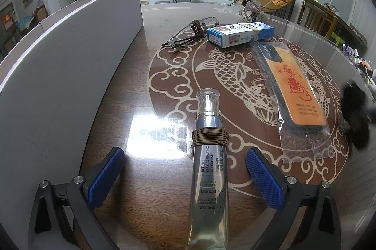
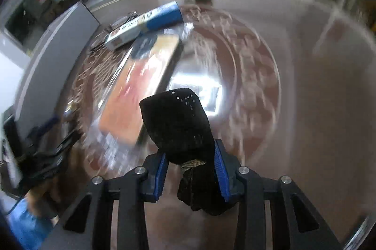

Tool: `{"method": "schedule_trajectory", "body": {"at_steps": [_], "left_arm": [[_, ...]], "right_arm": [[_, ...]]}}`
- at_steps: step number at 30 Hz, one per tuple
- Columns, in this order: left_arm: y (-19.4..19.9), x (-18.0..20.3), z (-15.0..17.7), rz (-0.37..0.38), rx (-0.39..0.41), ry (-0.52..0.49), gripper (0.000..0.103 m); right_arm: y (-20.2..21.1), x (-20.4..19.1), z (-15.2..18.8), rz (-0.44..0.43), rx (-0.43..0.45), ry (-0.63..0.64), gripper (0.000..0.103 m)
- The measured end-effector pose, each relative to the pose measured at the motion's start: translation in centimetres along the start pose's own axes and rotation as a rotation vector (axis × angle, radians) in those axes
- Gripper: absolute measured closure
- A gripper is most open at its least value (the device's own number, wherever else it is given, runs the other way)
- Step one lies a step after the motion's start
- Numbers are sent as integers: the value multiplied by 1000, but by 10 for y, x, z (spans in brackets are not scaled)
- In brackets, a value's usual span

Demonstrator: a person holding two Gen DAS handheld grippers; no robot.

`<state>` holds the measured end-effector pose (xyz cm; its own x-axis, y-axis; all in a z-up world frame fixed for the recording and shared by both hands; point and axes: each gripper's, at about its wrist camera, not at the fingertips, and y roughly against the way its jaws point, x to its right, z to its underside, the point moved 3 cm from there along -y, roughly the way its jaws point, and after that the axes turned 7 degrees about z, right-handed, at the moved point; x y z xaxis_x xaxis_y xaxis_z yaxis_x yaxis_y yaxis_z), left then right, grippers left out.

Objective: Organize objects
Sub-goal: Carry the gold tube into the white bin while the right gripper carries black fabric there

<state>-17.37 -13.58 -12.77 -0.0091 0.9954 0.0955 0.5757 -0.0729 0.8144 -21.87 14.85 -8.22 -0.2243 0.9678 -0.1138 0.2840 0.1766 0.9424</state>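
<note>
Left view, nearest: blue pads of the left hand-held gripper (image 1: 185, 177) stand wide apart, with the cream tube (image 1: 208, 182) lying between them, not touched.
Tube: a brown cord (image 1: 210, 137) is wound around it, and its clear cap points at the fish picture on the bench (image 1: 110, 179).
Writing: the tube reads "RETINOL ELASTIC FIRMING EYE CREAM".
Beyond the tube: a bagged orange phone case (image 1: 295, 90) with red writing, a blue box (image 1: 240, 35) and glasses (image 1: 191, 31). I cannot read the box.
Gray board (image 1: 70, 67): it stands well to the tube's left.
Right view, nearest: the right hand-held gripper (image 2: 191, 176) is clamped on a black cloth thing (image 2: 181, 130), held up off the bench. The picture is blurry.
Done so far: I think only the black thing is picked up.
Left to do: the tube, case, box and glasses seem to be waiting.
</note>
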Motion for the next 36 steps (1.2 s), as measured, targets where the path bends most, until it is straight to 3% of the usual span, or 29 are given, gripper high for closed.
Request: {"method": "schedule_trajectory", "body": {"at_steps": [4, 8, 10, 12, 14, 17, 18, 19, 24, 28, 33, 36], "left_arm": [[1, -2, -3, 57, -78, -41, 0], [6, -8, -4, 80, -72, -9, 4], [7, -3, -4, 36, -46, -54, 26], [8, 6, -5, 59, -15, -94, 58], [9, 15, -4, 83, -7, -120, 79], [14, 20, 4, 145, 16, -93, 78], [20, 20, 8, 174, 33, -73, 78], [27, 21, 14, 196, 52, -58, 78], [97, 23, 37, 288, 212, -33, 78], [160, 16, 42, 319, 338, -31, 78], [247, -30, 35, 313, 513, 46, 78], [285, -73, 31, 261, 565, 93, 78]], "right_arm": [[14, 14, 40, 3, 14, -46, 65], [14, 19, 54, 39, 31, -59, 56], [6, 15, 54, 64, 29, -36, 48], [4, 9, 55, 98, 39, 13, 42], [5, 3, 58, 123, 50, 72, 39], [3, -2, 63, 132, 63, 139, 42], [3, -1, 65, 141, 61, 150, 63], [2, 0, 66, 149, 60, 147, 72], [34, 3, 73, 109, 132, 85, 72], [64, -20, 63, 43, 186, 87, 72], [103, -100, 33, -73, 275, 175, 72], [125, -162, 13, -175, 320, 234, 72]]}}
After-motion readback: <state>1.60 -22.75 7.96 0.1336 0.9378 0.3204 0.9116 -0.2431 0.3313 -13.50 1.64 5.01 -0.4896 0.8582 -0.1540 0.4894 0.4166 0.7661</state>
